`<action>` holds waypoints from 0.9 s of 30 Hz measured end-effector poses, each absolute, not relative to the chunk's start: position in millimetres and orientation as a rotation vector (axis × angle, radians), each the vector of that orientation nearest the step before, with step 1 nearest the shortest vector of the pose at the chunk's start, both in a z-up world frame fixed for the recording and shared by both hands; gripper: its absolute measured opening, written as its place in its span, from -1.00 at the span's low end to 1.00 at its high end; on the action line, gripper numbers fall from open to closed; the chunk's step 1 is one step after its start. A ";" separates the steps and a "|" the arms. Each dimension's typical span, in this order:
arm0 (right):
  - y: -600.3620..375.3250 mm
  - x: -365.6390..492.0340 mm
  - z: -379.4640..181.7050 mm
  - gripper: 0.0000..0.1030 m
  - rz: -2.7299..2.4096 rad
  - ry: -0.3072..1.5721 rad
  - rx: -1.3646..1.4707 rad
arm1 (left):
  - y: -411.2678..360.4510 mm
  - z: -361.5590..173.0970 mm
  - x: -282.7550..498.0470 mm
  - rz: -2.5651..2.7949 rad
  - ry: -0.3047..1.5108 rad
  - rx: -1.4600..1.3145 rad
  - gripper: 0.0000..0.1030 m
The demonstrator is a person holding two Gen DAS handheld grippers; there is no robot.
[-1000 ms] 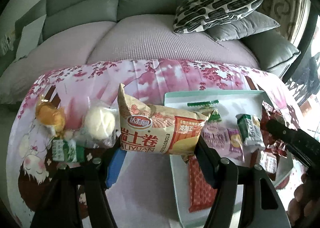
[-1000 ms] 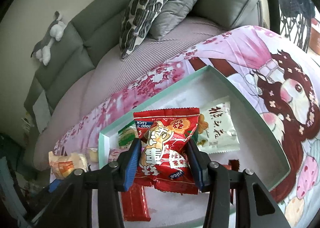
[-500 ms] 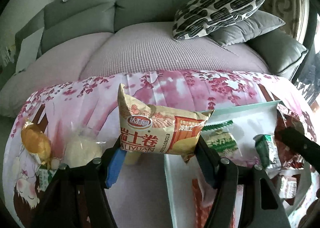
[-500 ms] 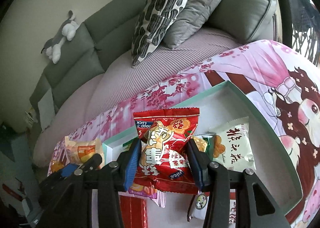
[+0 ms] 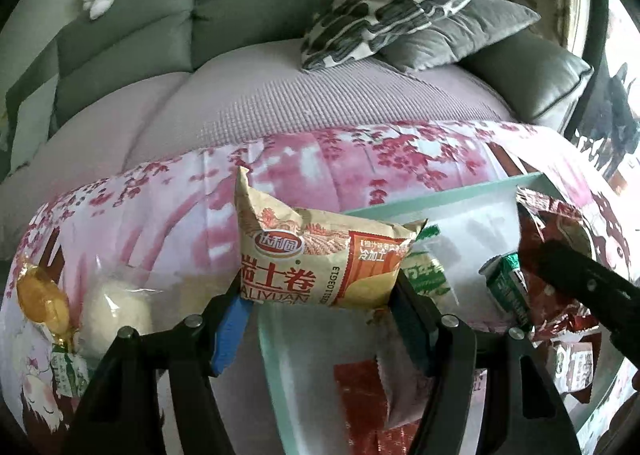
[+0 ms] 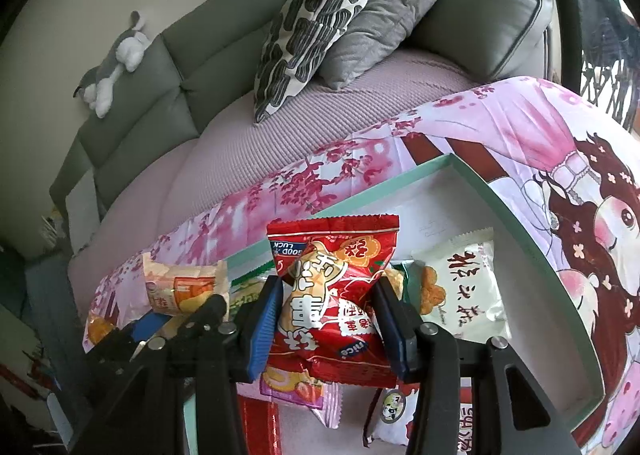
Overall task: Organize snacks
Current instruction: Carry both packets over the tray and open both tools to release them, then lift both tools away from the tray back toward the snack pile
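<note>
Swiss-roll packet (image 5: 320, 267), tan with an orange end panel, is held crosswise between the pads of the left claw (image 5: 320, 319); long axis runs side to side, printed face toward the camera, sealed ends left and right. It is carried above the near-left corner of the mint-green tray (image 5: 440, 201).

Red snack bag (image 6: 336, 295) is clamped in the right claw (image 6: 332, 319), long axis pointing away along the fingers, print upside down; it is held over the tray.

In the tray lie a white packet (image 6: 468, 287), a green packet (image 5: 424, 275) and red wrappers. Two clear-wrapped buns (image 5: 116, 307) lie left of the tray on the pink blossom-print cloth (image 5: 160, 211) covering the surface. A grey sofa (image 5: 132, 35) with cushions is seen beyond.
</note>
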State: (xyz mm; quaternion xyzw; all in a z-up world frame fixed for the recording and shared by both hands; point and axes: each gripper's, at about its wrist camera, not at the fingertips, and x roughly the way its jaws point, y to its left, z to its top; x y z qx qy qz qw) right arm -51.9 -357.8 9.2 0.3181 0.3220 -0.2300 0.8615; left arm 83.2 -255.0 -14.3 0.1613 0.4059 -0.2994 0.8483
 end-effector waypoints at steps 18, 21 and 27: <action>-353.1 -47.9 15.1 0.62 -0.511 0.738 0.620 | -247.3 -2.5 80.3 -0.615 0.909 0.340 0.82; -351.5 -49.2 17.8 0.84 -0.531 0.748 0.601 | -236.6 0.7 83.0 -0.563 0.924 0.333 0.86; -350.3 -54.3 25.1 1.00 -0.557 0.738 0.572 | -208.5 7.6 96.2 -0.472 0.973 0.221 1.00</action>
